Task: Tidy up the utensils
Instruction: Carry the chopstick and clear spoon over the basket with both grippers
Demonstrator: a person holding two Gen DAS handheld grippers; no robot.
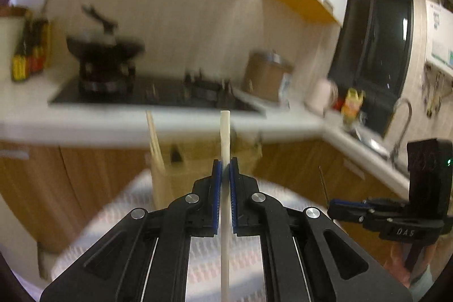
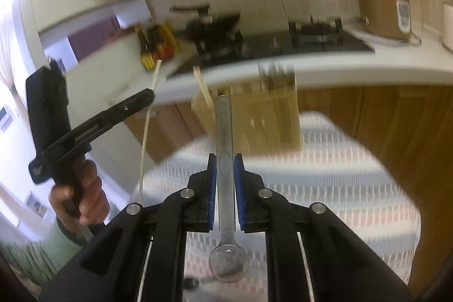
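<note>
Left tongs (image 1: pixel 225 170) pinch a chopstick (image 1: pixel 225 137); right tongs (image 2: pixel 225 166) pinch a clear spoon (image 2: pixel 225 132), bowl rearward. Utensil box (image 2: pixel 254 115) ahead.

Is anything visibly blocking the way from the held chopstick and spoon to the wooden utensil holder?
Nothing visible: open space lies between the chopstick, the spoon and the wooden holder. Its slots already hold chopsticks and dark-handled utensils.

Utensil holder (image 2: pixel 254 115) sits mid-frame on the cloth-covered table (image 2: pixel 354 160), in front of the bench (image 2: pixel 354 70). On the bench: wok (image 2: pixel 212 21) upper left, bottles (image 2: pixel 154 44) further left, rice cooker (image 2: pixel 382 13) upper right.
</note>
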